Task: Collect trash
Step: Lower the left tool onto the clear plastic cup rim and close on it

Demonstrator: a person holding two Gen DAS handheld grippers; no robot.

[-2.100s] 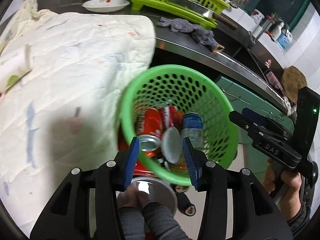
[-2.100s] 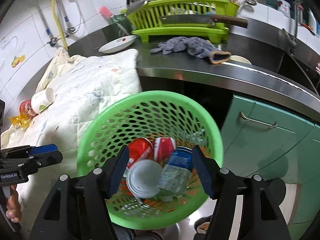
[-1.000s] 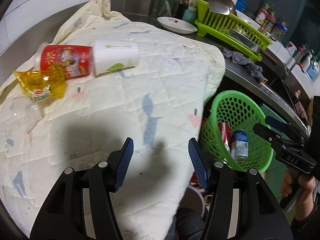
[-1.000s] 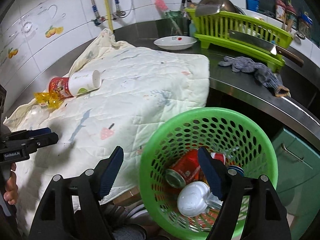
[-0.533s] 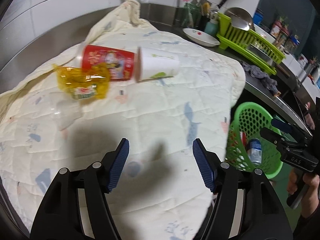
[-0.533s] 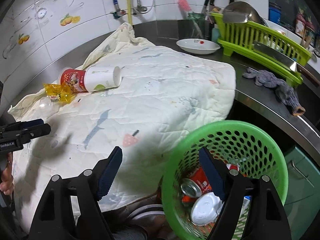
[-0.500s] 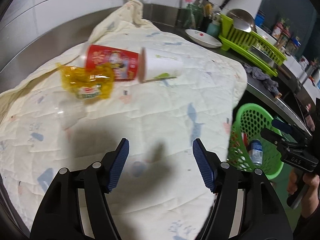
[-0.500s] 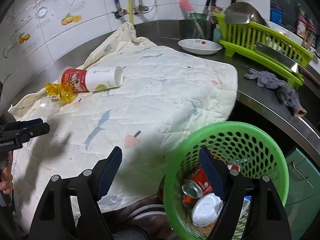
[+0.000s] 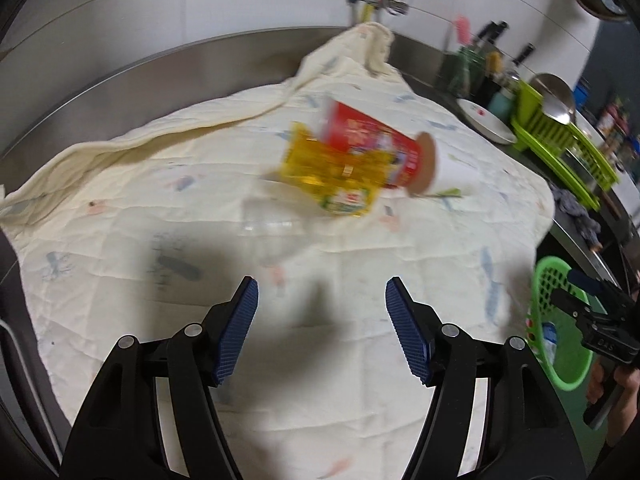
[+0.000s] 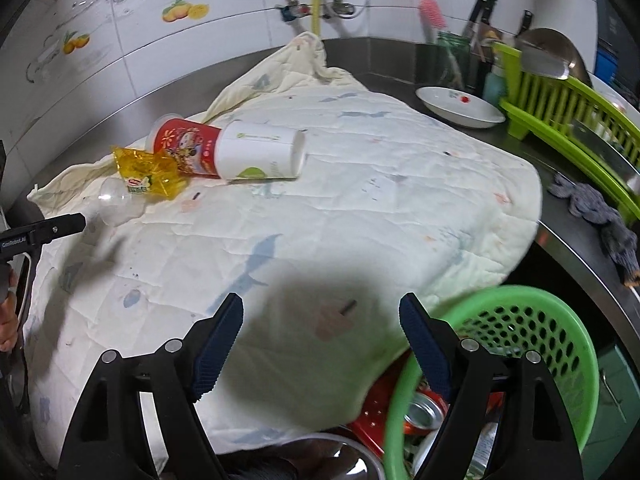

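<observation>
On the cream quilted cloth point(image 10: 360, 216) lie a red paper cup point(image 10: 186, 146), a white paper cup point(image 10: 260, 150) stuck on it, a yellow wrapper point(image 10: 146, 174) and a clear plastic cup point(image 10: 116, 200). They also show, blurred, in the left wrist view: red cup point(image 9: 368, 148), wrapper point(image 9: 328, 176), clear cup point(image 9: 272, 224). My left gripper point(image 9: 320, 332) is open and empty, short of the clear cup. My right gripper point(image 10: 320, 340) is open and empty over the cloth's near edge. The green basket point(image 10: 560, 328) with cans sits low right.
A white plate point(image 10: 460, 108), a green dish rack point(image 10: 568, 100) and a grey rag point(image 10: 600, 208) sit on the steel counter to the right. Taps and a tiled wall are behind the cloth. The basket also shows in the left wrist view point(image 9: 560, 344).
Both grippers have swung left from the basket toward the trash on the cloth. The left gripper has come closer to the cups and wrapper. Both stay open.
</observation>
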